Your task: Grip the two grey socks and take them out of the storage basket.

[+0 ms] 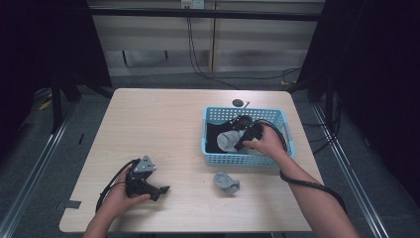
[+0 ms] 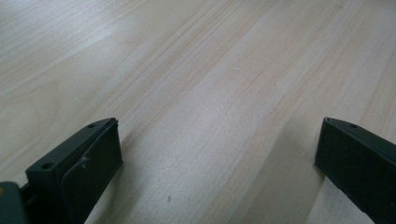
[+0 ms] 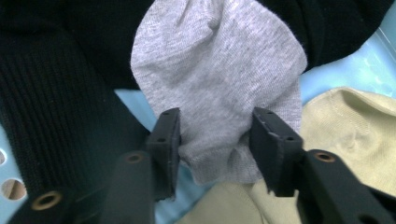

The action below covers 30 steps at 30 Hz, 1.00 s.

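Sock (image 3: 219, 84): grey knit, bunched, pinched in right gripper (image 3: 215, 140); left gripper (image 2: 217, 163) wide, empty.

A pale wood-grain counter (image 1: 163, 124) with rounded corners stands on a grey floor (image 1: 59, 148). Behind it runs a light panelled wall (image 1: 257, 39), with black cables (image 1: 198, 59) hanging down to the floor. Dark curtains (image 1: 376, 74) close both sides. Metal rails (image 1: 34, 168) flank the counter.

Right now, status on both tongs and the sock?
Right tongs pinching grey sock inside blue basket. Left tongs open, nothing between. Black cloth crowds sock.
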{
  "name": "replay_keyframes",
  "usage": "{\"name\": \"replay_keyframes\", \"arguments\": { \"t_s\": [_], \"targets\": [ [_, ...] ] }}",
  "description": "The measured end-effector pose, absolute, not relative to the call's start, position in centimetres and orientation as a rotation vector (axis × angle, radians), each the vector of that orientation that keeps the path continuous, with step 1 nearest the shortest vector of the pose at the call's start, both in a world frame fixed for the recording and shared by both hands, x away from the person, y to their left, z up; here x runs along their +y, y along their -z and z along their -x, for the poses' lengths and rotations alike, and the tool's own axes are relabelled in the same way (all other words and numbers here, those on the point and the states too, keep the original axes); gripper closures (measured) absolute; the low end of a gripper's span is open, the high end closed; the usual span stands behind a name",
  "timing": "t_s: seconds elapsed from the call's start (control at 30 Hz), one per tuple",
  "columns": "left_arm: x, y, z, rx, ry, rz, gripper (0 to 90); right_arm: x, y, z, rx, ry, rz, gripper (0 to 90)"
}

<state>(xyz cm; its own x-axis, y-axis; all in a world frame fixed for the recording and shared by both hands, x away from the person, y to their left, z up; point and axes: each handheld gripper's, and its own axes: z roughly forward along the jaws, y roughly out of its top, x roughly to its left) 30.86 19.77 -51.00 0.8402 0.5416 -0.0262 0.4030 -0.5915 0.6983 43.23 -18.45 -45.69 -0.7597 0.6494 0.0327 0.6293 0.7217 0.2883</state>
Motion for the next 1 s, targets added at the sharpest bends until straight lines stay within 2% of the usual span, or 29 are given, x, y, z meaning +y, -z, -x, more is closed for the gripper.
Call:
{"name": "replay_keyframes", "arguments": {
  "t_s": [0.03, 0.2, 1.0],
  "targets": [
    [19.8, 51.0, -30.9, 0.686, -0.244, -2.279, 0.0, -18.4, 45.6, -43.2, 2.852, -0.436, -1.057, 65.9],
    [19.8, 51.0, -30.9, 0.684, -0.246, -2.284, 0.0, -18.5, 44.9, -43.2, 2.867, -0.436, -1.059, 79.6],
    [19.7, 51.0, -30.8, 0.692, -0.241, -2.27, 0.0, -20.5, 38.4, -42.0, 2.849, -0.491, -0.998, 83.0]
  ]
}}
